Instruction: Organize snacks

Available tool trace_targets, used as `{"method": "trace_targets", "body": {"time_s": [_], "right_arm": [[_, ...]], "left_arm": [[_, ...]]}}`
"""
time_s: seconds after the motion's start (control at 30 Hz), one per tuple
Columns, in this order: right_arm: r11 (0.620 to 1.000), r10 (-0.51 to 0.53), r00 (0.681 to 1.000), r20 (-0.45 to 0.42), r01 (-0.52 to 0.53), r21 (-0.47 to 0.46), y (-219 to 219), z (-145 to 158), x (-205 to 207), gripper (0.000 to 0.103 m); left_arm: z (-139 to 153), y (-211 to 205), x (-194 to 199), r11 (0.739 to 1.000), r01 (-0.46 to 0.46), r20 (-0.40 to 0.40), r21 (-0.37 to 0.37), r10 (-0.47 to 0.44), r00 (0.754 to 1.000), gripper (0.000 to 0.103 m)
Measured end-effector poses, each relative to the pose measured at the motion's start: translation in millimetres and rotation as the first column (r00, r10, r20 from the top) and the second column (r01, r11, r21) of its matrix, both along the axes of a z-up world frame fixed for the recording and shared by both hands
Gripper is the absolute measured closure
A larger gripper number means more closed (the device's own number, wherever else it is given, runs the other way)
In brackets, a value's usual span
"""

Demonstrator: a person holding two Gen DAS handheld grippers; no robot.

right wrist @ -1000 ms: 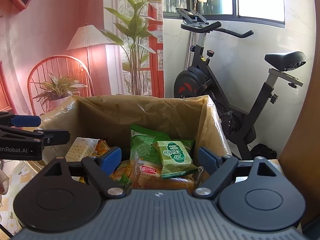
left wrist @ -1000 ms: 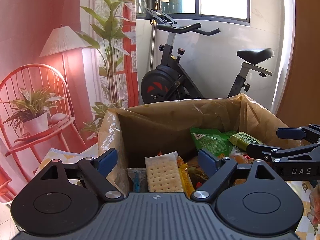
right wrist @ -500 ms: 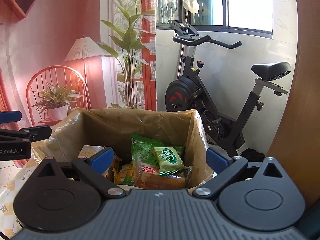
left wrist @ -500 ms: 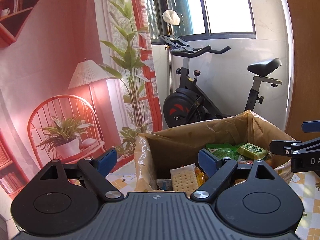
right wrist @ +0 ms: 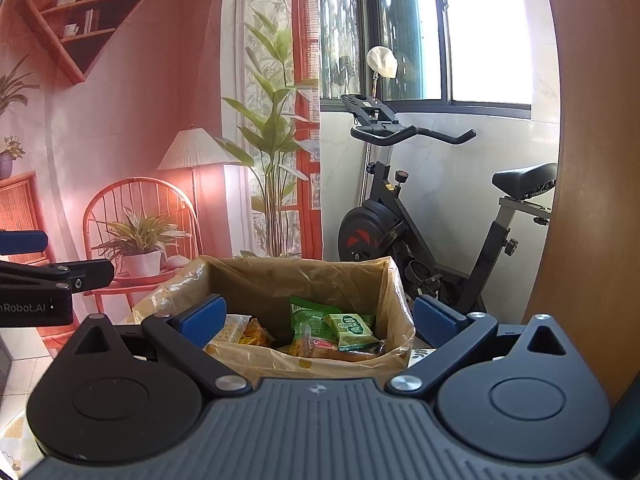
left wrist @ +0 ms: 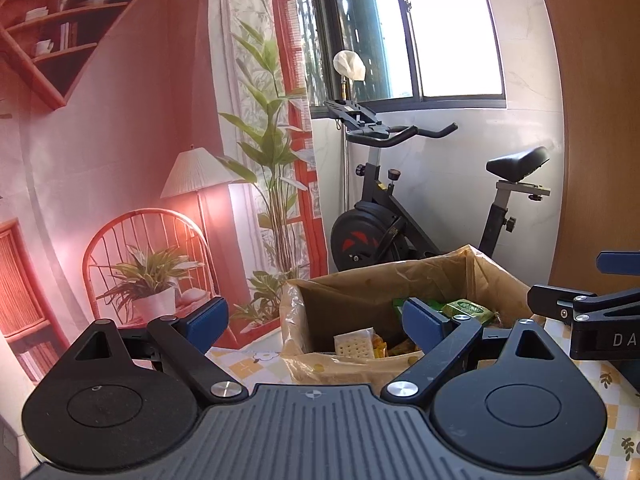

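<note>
right wrist view looks down into the box (right wrist: pixel 304 280), a cardboard one lined with a crinkled clear bag, standing on a checked tablecloth (left wrist: pixel 256 356) in front of the exercise bike (right wrist: pixel 400 232). the right gripper (right wrist: pixel 320 316) hangs just short of the box's near rim, spread wide with nothing between its pads. the left gripper (left wrist: pixel 316 318) sits to the box's left, its jaws opening and empty too. my guess is both are held back and clear because the packets are already in.

the snacks (right wrist: pixel 320 332) lie heaped inside the box: a green packet (right wrist: pixel 350 330) on top toward its right wall, a cracker sleeve (left wrist: pixel 354 344) leaning near its left wall, orange and yellow wrappers between. what lies under them i can't make out, the pile is too shadowed.
</note>
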State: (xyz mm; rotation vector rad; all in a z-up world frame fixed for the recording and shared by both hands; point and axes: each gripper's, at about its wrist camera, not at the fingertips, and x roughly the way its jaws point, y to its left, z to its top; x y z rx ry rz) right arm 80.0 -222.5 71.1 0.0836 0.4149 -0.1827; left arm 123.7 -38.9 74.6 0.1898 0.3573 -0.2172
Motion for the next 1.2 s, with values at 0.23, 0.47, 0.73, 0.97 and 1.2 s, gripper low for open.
{"method": "trace_targets", "body": {"time_s": [0.23,0.47,0.73,0.97,1.2], "right_arm": [[1.000,-0.004,1.000,0.020,0.004,0.011,2.1,1.0,-16.6,0.001],[1.000,-0.001,1.000,0.025,0.001,0.030,-1.7,1.0,-19.9,0.001],[0.999,0.001,1.000,0.018,-0.002,0.045,-3.6,-1.4,-20.5,0.001],[0.999,0.002,1.000,0.019,-0.003,0.050,-4.6,-1.7,-21.5,0.001],[0.999,0.005,1.000,0.020,-0.006,0.048,-3.0,-0.8,-22.6,0.001]], "left_arm": [[-5.0,3.0,-4.3,1.000,-0.011,-0.032,-0.014,0.011,0.999,0.008],[-4.7,3.0,-12.5,0.999,-0.021,-0.026,-0.040,0.020,0.999,0.008],[-6.7,5.5,-13.6,0.998,-0.029,-0.034,-0.052,0.027,0.999,0.008],[-6.0,7.0,-15.9,0.997,-0.034,-0.029,-0.064,0.032,0.999,0.008],[-5.3,7.1,-17.8,0.996,-0.037,-0.030,-0.077,0.035,0.999,0.008]]}}
